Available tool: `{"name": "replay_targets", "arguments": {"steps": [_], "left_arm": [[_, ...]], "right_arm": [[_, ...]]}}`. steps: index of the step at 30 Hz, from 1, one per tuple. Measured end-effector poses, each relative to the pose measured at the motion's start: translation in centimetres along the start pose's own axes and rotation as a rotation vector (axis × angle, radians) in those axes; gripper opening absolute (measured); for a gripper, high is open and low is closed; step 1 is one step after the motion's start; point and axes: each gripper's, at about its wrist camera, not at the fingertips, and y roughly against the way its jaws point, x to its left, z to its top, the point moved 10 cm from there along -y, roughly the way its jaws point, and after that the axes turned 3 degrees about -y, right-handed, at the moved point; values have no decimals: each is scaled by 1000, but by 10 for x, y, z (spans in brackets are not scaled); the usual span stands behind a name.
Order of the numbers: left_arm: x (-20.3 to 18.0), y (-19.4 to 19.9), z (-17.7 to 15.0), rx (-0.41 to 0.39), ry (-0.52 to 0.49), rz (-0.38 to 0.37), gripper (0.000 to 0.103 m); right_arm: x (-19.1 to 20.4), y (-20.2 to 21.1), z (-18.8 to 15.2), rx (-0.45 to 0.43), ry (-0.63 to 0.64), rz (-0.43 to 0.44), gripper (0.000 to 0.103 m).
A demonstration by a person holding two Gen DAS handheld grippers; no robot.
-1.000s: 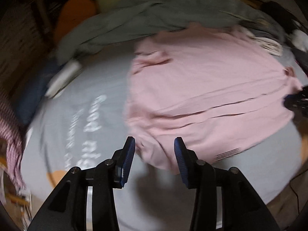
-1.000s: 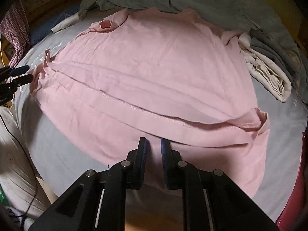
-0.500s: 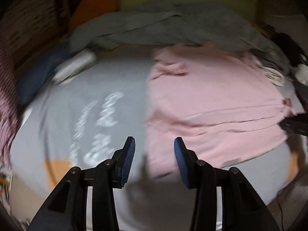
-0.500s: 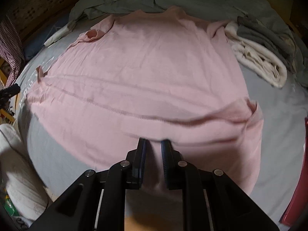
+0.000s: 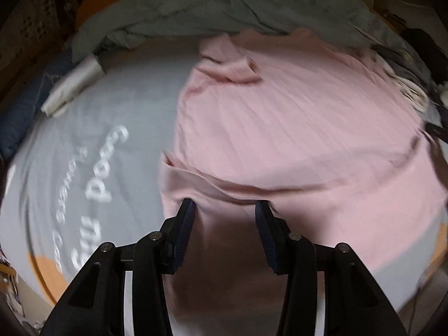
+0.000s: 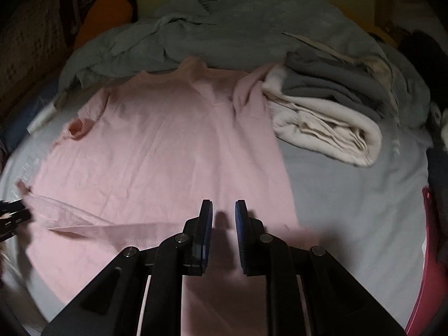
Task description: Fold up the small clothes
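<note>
A pink T-shirt (image 5: 294, 128) lies spread on a grey bed sheet (image 5: 92, 117) with white lettering. It also shows in the right wrist view (image 6: 168, 156), neck toward the far side, its near hem folded over in a ridge. My left gripper (image 5: 222, 210) is open, its fingertips over the shirt's near left hem fold. My right gripper (image 6: 222, 210) is open by a narrow gap, empty, above the shirt's near right part. The left gripper shows at the left edge of the right wrist view (image 6: 11, 215).
A rumpled grey-green blanket (image 6: 238, 28) lies along the far side. Folded cream and grey clothes (image 6: 324, 120) lie right of the shirt. An orange cushion (image 6: 106, 14) sits far left. A red object (image 6: 428, 252) is at the right edge.
Both grippers have moved in over the shirt's near hem. The left swung right onto the hem corner. The right gripper's jaws have opened slightly wider.
</note>
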Motion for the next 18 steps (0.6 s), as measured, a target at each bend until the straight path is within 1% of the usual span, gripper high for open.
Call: {"name": "replay_targets", "arguments": {"steps": [2, 4, 5, 7, 9, 10, 11, 12, 14, 15, 16, 17, 18], "left_arm": [[6, -11, 11, -2, 19, -2, 44], [12, -20, 22, -7, 42, -4, 44], [15, -21, 25, -8, 48, 5, 44], [18, -19, 30, -15, 56, 19, 44], [20, -10, 32, -35, 48, 49, 45], [15, -2, 34, -53, 30, 42, 46], [10, 4, 35, -70, 14, 27, 49], [4, 12, 36, -90, -7, 8, 56], [-2, 25, 36, -115, -26, 1, 66], [-2, 27, 35, -116, -28, 4, 70], [0, 26, 32, -109, -26, 7, 72], [5, 22, 28, -93, -17, 16, 74], [11, 16, 25, -77, -7, 28, 74]], "right_arm": [[-6, 11, -1, -13, -12, 14, 20], [-15, 24, 1, -44, -18, -7, 33], [-18, 31, 1, -64, -22, -11, 36], [-26, 49, 3, -118, -28, -24, 53], [-34, 61, 3, -151, -16, -53, 59], [-35, 64, 4, -157, -10, -58, 60], [-35, 65, 3, -153, 4, -51, 62], [-33, 63, 1, -137, 10, -36, 67], [-28, 53, -7, -72, 14, 21, 68], [-22, 41, -16, -2, 20, 59, 68], [-21, 31, -23, 45, 26, 62, 68], [-23, 25, -28, 72, 30, 48, 68], [-28, 14, -34, 113, 38, -1, 68]]}}
